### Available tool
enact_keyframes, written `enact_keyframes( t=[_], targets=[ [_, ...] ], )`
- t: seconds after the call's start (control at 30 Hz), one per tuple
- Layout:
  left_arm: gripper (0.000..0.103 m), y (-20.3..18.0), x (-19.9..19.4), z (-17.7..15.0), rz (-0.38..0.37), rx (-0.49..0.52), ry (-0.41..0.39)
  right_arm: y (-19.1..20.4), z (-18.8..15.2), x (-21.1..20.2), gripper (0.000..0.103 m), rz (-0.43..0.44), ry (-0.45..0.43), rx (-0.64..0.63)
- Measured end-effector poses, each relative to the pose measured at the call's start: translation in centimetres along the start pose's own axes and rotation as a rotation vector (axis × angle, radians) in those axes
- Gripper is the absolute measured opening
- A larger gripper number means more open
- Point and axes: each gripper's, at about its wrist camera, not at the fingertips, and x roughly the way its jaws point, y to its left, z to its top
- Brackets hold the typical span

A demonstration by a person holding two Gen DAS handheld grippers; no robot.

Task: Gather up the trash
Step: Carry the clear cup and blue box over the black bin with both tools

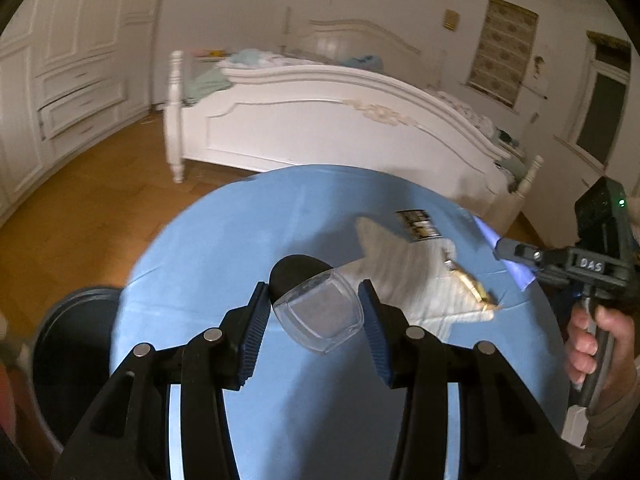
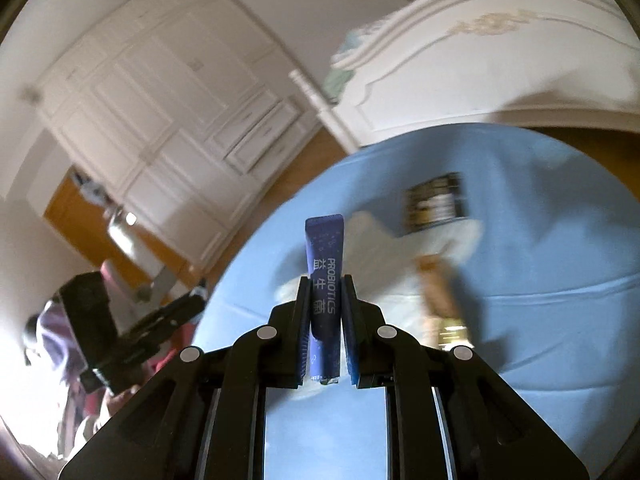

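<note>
1. Left gripper (image 1: 316, 312) clamped a clear plastic container (image 1: 320, 312) with a black cap, above the blue round table (image 1: 200, 240).
2. Right gripper (image 2: 325, 320) pinched narrow on a blue probiotics sachet (image 2: 324, 272).
3. White tissue (image 1: 400, 276), gold wrapper (image 1: 472, 288) and dark packet (image 1: 418, 225) lay on the table.
4. Dark bin (image 1: 76, 352) stood left of the table.

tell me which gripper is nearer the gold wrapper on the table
Right. In the left wrist view the right gripper, shut on a blue probiotics sachet, hangs just beyond the gold wrapper. The left gripper, holding a clear plastic cup, is farther off across the white tissue.
</note>
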Motion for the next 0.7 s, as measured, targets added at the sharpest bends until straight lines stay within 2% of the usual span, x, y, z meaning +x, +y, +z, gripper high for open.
enact_keyframes(
  t=[0.2,0.37,0.5,0.7],
  targets=[
    [0.045,5.5,-4.2,-1.8,0.073,-0.075,-0.039,7.1,-1.1,3.2,0.016,0.071,0.066,-0.085],
    [0.045,10.6,-7.1,-3.9,0.139,-0.147,-0.065,12.9,-2.4,8.2,0.016,0.114,0.164,-0.158],
    [0.045,14.1,-8.2,-5.4,0.156,-0.213,-0.066,17.1,-3.3,11.9,0.016,0.144,0.231,-0.204],
    [0.045,17.4,-8.9,-6.6,0.175,-0.252,-0.062,22.7,-4.3,17.7,0.016,0.155,0.296,-0.273]
  ],
)
